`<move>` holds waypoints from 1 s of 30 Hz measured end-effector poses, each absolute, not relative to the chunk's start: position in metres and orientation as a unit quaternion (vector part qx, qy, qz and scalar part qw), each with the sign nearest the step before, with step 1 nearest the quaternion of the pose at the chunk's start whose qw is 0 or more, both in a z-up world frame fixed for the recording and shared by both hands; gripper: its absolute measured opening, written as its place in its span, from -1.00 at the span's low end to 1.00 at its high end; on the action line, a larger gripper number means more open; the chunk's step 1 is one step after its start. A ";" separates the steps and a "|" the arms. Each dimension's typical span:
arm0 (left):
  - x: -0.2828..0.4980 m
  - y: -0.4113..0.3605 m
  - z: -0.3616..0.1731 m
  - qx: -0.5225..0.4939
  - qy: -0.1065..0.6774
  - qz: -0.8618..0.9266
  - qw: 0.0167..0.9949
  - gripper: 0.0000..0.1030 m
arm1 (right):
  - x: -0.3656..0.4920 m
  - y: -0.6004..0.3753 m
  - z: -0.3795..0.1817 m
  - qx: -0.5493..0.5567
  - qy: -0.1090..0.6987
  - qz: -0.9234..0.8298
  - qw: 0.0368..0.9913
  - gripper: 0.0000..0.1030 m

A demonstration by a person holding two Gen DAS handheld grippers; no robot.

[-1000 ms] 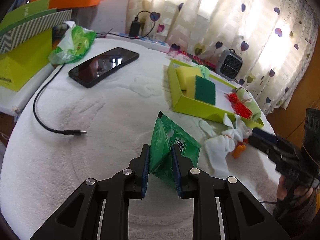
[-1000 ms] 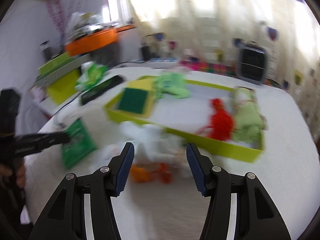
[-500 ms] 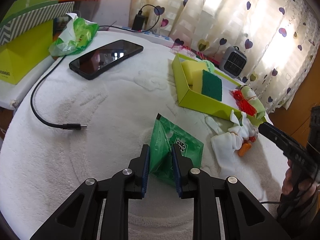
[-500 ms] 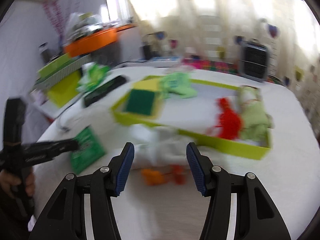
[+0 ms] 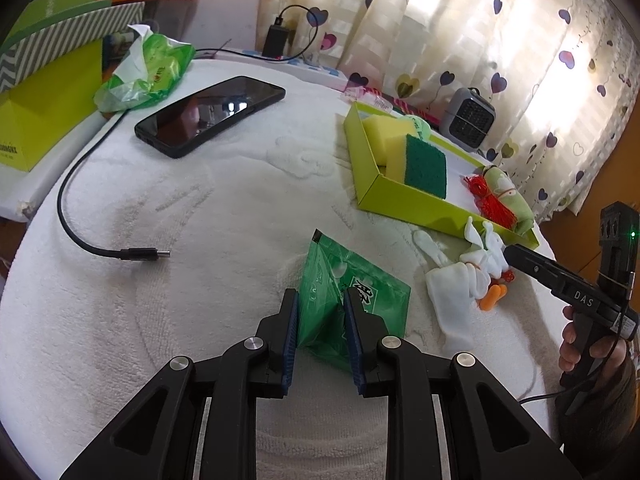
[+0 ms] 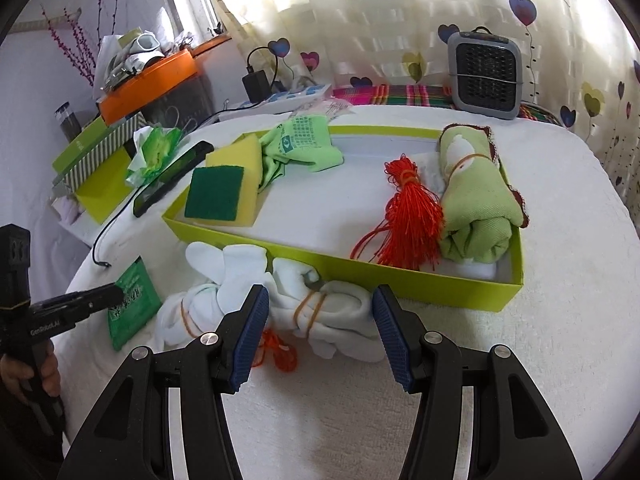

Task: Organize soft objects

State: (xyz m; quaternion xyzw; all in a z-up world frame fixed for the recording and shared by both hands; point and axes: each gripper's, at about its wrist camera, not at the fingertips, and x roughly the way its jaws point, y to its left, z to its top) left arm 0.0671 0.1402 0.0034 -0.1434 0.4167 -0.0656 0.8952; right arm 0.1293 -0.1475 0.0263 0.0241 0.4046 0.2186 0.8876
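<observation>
The left gripper (image 5: pixel 320 312) is clamped on a green packet (image 5: pixel 352 292) lying on the towel-covered desk (image 5: pixel 200 220). The right gripper (image 6: pixel 318 320) hangs with fingers apart over a white cloth bundle (image 6: pixel 320 304), which touches the near wall of the green tray (image 6: pixel 440 284) holding sponges (image 6: pixel 224 184).

Bright backlit daylight, sharp fisheye frames

Sun pours through the curtain (image 5: pixel 500 40) at the upper right of both views, blowing out patches there; the phone (image 5: pixel 210 114) screen carries reflections, shadows are soft, edges curve strongly and corners vignette black.
</observation>
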 end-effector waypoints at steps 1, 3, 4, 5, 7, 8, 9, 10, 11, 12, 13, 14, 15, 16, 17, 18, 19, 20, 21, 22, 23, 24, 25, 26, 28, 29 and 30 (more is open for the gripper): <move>0.067 0.140 0.004 -0.144 0.417 -0.065 0.895 -0.59 | 0.129 -0.148 0.025 0.026 0.406 0.218 0.887 0.08; 0.067 0.139 0.003 -0.143 0.417 -0.065 0.895 -0.59 | 0.129 -0.151 0.026 0.035 0.405 0.216 0.888 0.08; 0.068 0.140 0.003 -0.143 0.417 -0.065 0.895 -0.59 | 0.128 -0.153 0.026 0.040 0.404 0.214 0.889 0.08; 0.068 0.140 0.003 -0.143 0.417 -0.065 0.895 -0.59 | 0.127 -0.154 0.026 0.045 0.404 0.211 0.889 0.09; 0.068 0.140 0.003 -0.142 0.417 -0.065 0.895 -0.59 | 0.125 -0.156 0.024 0.052 0.405 0.204 0.890 0.14; 0.069 0.140 0.003 -0.143 0.417 -0.065 0.895 -0.59 | 0.124 -0.157 0.024 0.057 0.409 0.198 0.889 0.19; 0.068 0.140 0.003 -0.143 0.417 -0.065 0.895 -0.59 | 0.123 -0.158 0.024 0.064 0.410 0.195 0.889 0.19; 0.068 0.140 0.003 -0.143 0.417 -0.065 0.895 -0.59 | 0.122 -0.158 0.023 0.067 0.411 0.194 0.888 0.20; 0.068 0.140 0.003 -0.142 0.417 -0.065 0.895 -0.59 | 0.123 -0.158 0.022 0.067 0.414 0.194 0.887 0.21; 0.068 0.140 0.003 -0.142 0.417 -0.065 0.895 -0.59 | 0.126 -0.159 0.021 0.071 0.417 0.196 0.884 0.22; 0.068 0.140 0.003 -0.142 0.417 -0.065 0.895 -0.59 | 0.128 -0.159 0.020 0.080 0.421 0.199 0.882 0.22; 0.069 0.140 0.003 -0.143 0.417 -0.065 0.895 -0.59 | 0.132 -0.161 0.018 0.095 0.425 0.203 0.877 0.22; 0.069 0.140 0.003 -0.143 0.418 -0.065 0.895 -0.59 | 0.134 -0.164 0.016 0.108 0.426 0.205 0.874 0.22; 0.069 0.139 0.003 -0.143 0.418 -0.065 0.895 -0.59 | 0.135 -0.166 0.015 0.119 0.428 0.207 0.872 0.22; 0.069 0.140 0.003 -0.142 0.417 -0.065 0.895 -0.59 | 0.136 -0.167 0.015 0.127 0.428 0.209 0.870 0.22; 0.069 0.140 0.003 -0.142 0.418 -0.065 0.895 -0.59 | 0.137 -0.169 0.015 0.133 0.428 0.211 0.869 0.22; 0.069 0.140 0.003 -0.142 0.418 -0.065 0.895 -0.59 | 0.136 -0.169 0.014 0.135 0.428 0.213 0.868 0.22; 0.069 0.140 0.003 -0.143 0.418 -0.065 0.895 -0.59 | 0.136 -0.170 0.014 0.137 0.429 0.214 0.867 0.22; 0.069 0.139 0.003 -0.143 0.417 -0.065 0.895 -0.59 | 0.136 -0.170 0.014 0.139 0.429 0.215 0.866 0.22; 0.069 0.139 0.003 -0.143 0.417 -0.065 0.895 -0.59 | 0.136 -0.170 0.014 0.139 0.429 0.215 0.866 0.21; 0.069 0.139 0.003 -0.143 0.417 -0.065 0.895 -0.59 | 0.135 -0.170 0.014 0.138 0.429 0.214 0.867 0.16; 0.068 0.140 0.002 -0.144 0.417 -0.064 0.895 -0.59 | 0.134 -0.169 0.015 0.135 0.428 0.214 0.868 0.14; 0.069 0.139 0.003 -0.142 0.416 -0.064 0.896 -0.59 | 0.133 -0.169 0.015 0.131 0.427 0.214 0.869 0.08; 0.068 0.140 0.002 -0.140 0.416 -0.064 0.896 -0.59 | 0.132 -0.168 0.015 0.127 0.426 0.216 0.869 0.00; 0.068 0.140 0.002 -0.140 0.412 -0.063 0.898 -0.59 | 0.131 -0.169 0.015 0.128 0.424 0.217 0.870 -0.07; 0.068 0.141 0.002 -0.141 0.412 -0.063 0.898 -0.59 | 0.130 -0.170 0.015 0.128 0.423 0.217 0.870 -0.13; 0.068 0.142 0.002 -0.141 0.411 -0.063 0.899 -0.60 | 0.129 -0.170 0.016 0.127 0.421 0.217 0.872 -0.15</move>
